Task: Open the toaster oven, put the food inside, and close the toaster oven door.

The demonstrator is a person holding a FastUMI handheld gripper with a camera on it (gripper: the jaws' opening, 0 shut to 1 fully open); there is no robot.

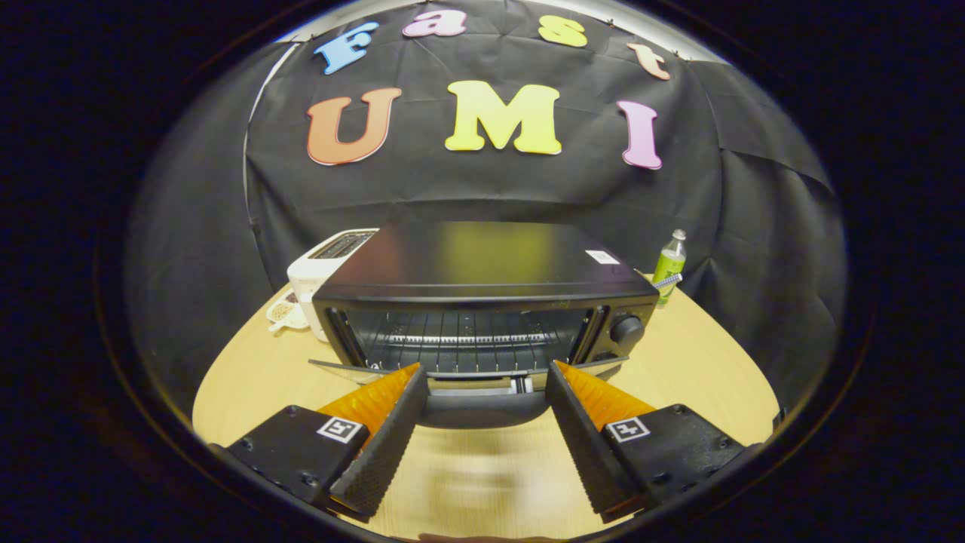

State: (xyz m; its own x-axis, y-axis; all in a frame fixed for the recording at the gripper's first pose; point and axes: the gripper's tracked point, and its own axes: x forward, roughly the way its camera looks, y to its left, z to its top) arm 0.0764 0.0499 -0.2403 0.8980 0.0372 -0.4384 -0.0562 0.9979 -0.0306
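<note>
On the round wooden counter (pixel 678 362) sits a black toaster oven (pixel 482 302), square to the claw (pixel 482 371) and close in front of it. Its door (pixel 482 392) is dropped open and lies nearly flat, so the wire rack (pixel 467 339) inside is plain to see, with nothing resting on it. The door's dark handle (pixel 482 411) runs across the gap between the two fingers, whose tips reach up to the door's front edge on either side. The claw is spread wide and grips nothing; whether the fingertips actually touch the door I cannot tell. A round knob (pixel 626 329) sits on the oven's right front panel. Just behind the oven's left corner stands a white slot toaster (pixel 324 268), and beside that, near the counter's edge, lies a small white dish (pixel 285 313) with something grainy in it. Beyond the oven's right corner stands a small green bottle (pixel 669 265) with a pale cap.
</note>
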